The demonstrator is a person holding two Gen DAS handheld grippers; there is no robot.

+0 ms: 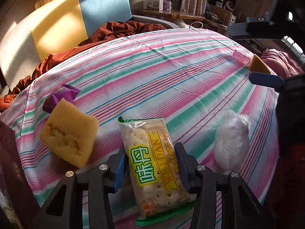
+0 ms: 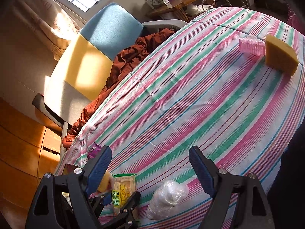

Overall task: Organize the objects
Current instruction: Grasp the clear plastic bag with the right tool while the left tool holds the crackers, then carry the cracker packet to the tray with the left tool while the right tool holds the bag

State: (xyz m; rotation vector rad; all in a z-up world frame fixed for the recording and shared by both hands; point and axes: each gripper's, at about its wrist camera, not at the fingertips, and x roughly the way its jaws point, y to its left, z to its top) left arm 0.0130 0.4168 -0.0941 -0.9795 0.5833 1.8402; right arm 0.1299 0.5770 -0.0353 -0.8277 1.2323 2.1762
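A green-edged cracker packet (image 1: pixel 152 168) lies lengthwise between the blue pads of my left gripper (image 1: pixel 150 156), which press on its two long sides. From the right wrist view the same packet (image 2: pixel 122 189) sits in the left gripper (image 2: pixel 122 206) at the bottom left. My right gripper (image 2: pixel 150 162) hangs open over the striped cloth (image 2: pixel 190 95) with nothing between its fingers. A yellow sponge (image 1: pixel 68 135) and a purple snack packet (image 1: pixel 61 97) lie left of the crackers. A crumpled clear plastic bundle (image 1: pixel 232 139) lies to their right.
A pink hair roller (image 2: pixel 251 46) and an orange sponge (image 2: pixel 280 57) sit at the table's far right. A dark red box (image 1: pixel 13 171) stands at the near left edge. A chair with a yellow and blue back (image 1: pixel 76 22) holds rust-coloured fabric (image 1: pixel 118 30) behind the table.
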